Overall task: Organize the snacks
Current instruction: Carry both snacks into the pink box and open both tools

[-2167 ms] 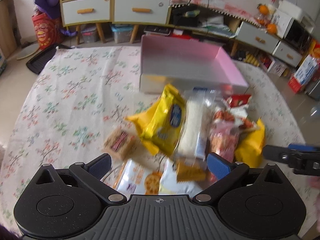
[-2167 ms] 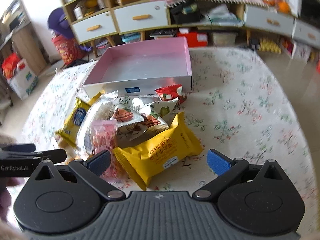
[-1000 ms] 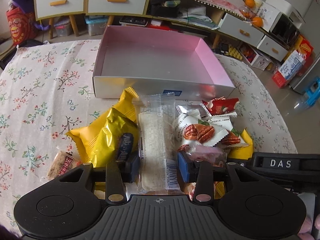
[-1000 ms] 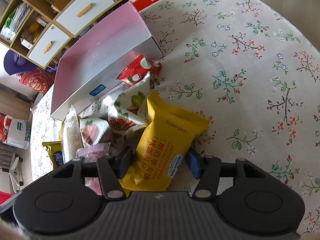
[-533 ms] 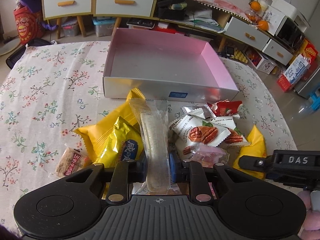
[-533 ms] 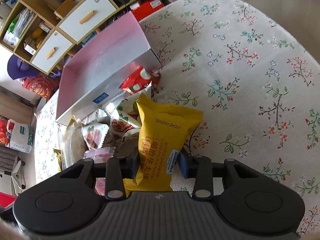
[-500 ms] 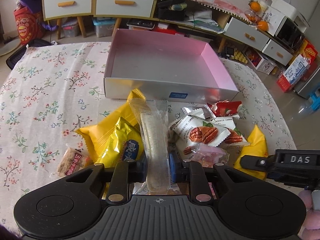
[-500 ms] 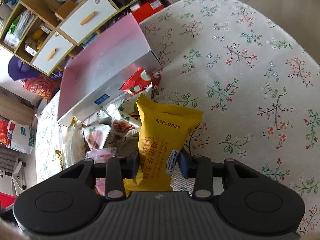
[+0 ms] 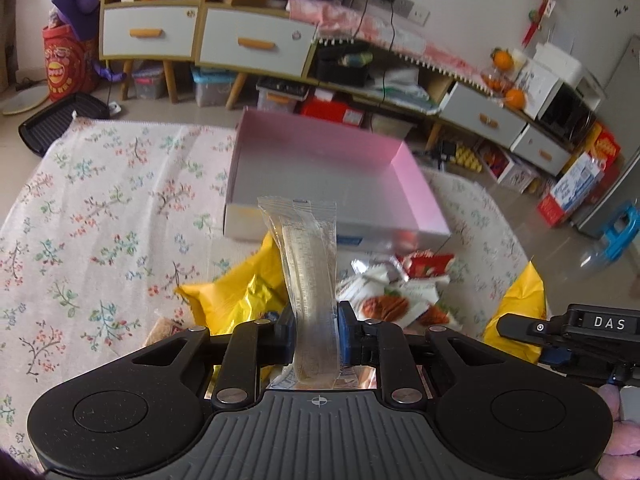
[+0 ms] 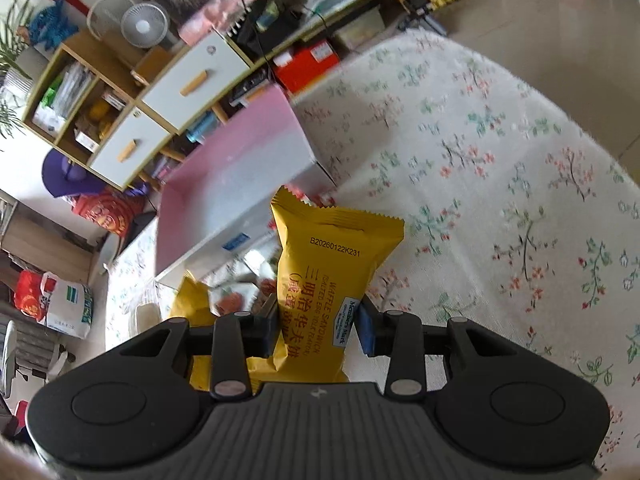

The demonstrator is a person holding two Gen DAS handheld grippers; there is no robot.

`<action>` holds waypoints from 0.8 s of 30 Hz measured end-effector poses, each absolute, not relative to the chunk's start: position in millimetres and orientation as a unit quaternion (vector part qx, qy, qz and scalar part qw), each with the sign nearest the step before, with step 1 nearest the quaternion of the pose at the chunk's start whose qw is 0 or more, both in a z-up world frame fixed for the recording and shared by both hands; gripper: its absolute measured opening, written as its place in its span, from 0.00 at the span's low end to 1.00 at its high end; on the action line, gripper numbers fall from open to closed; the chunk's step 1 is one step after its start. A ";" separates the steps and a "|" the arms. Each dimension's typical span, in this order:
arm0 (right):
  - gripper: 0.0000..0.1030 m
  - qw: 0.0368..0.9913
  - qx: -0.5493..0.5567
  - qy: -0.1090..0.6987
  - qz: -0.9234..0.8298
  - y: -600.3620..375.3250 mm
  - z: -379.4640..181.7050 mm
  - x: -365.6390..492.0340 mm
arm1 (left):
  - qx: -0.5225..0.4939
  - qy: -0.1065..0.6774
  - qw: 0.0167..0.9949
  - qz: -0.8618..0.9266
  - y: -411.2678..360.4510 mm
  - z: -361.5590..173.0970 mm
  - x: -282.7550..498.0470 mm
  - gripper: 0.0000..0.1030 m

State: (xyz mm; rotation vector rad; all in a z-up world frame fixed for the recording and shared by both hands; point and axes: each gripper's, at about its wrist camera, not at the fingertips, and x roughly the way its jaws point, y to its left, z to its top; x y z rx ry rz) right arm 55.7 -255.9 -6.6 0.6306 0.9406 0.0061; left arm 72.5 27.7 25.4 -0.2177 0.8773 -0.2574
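Raised since last frame: both packets, now off my snack pile (image 9: pixel 384 300). Left gripper (image 9: pixel 315 330) clamped on clear wafer pack (image 9: pixel 308 280); right gripper (image 10: pixel 318 330) clamped on yellow sandwich pack (image 10: pixel 328 280). Pink box (image 9: pixel 320 168) just beyond.

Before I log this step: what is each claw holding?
Left claw: shut on the clear wafer pack.
Right claw: shut on the yellow waffle sandwich pack.
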 end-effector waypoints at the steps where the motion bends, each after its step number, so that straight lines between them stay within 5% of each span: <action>1: 0.34 0.849 0.294 0.440 0.002 -253.7 -3.2 56.4 | -0.107 0.419 0.893 -0.120 27.7 27.5 72.3 0.17; 13: 0.34 0.881 0.236 0.409 0.026 -223.8 22.0 108.2 | -0.088 0.398 0.906 -0.117 21.3 48.1 116.4 0.17; 24: 0.34 0.904 0.195 0.378 0.051 -222.7 7.6 173.9 | -0.077 0.380 0.914 -0.117 26.2 12.9 187.3 0.18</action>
